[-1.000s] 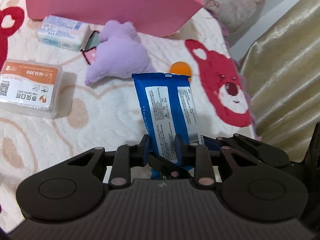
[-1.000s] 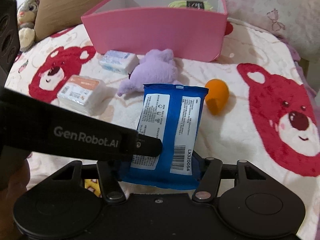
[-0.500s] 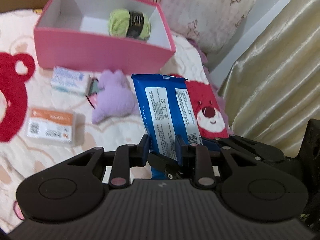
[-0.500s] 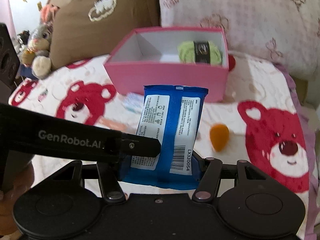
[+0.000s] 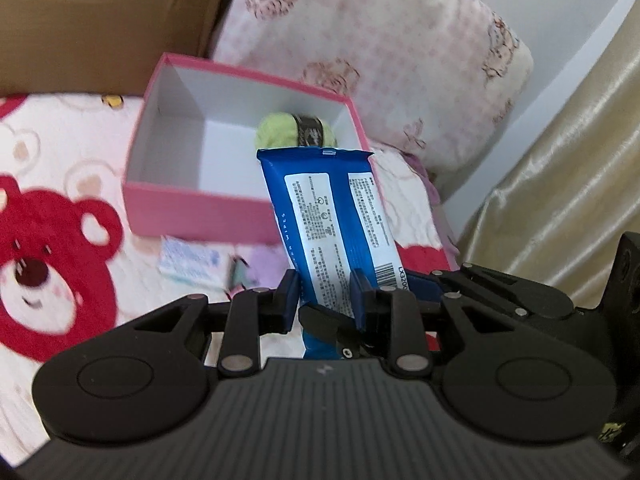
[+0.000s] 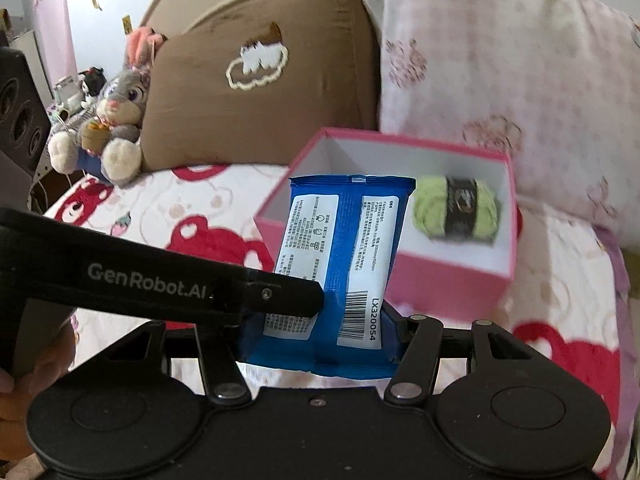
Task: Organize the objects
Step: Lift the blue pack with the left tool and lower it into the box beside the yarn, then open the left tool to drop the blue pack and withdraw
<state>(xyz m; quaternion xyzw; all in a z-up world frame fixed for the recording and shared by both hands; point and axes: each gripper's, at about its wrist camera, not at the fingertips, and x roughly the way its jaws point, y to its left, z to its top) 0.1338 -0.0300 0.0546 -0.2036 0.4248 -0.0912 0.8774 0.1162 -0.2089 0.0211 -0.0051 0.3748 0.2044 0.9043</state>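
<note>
A blue wipes pack point(image 5: 336, 224) stands upright between both grippers, also seen in the right wrist view point(image 6: 344, 256). My left gripper point(image 5: 325, 300) is shut on its lower end. My right gripper point(image 6: 320, 336) is shut on its bottom edge from the other side. The pack is held in the air in front of an open pink box point(image 5: 192, 208), also in the right wrist view point(image 6: 460, 280). A green yarn ball point(image 5: 296, 136) lies inside the box, also in the right wrist view point(image 6: 456, 210).
A small white-and-blue packet point(image 5: 188, 260) and a purple plush point(image 5: 264, 264) lie on the bear-print blanket point(image 5: 60, 240) before the box. A brown pillow point(image 6: 256, 80) and pink pillow point(image 6: 500, 80) stand behind. A grey rabbit plush point(image 6: 116, 120) sits far left. A gold curtain point(image 5: 560, 180) hangs right.
Both grippers have lifted the wipes pack up and toward the pink box. The box interior and pillows now fill the view. The orange object and orange-labelled box have dropped out of sight.
</note>
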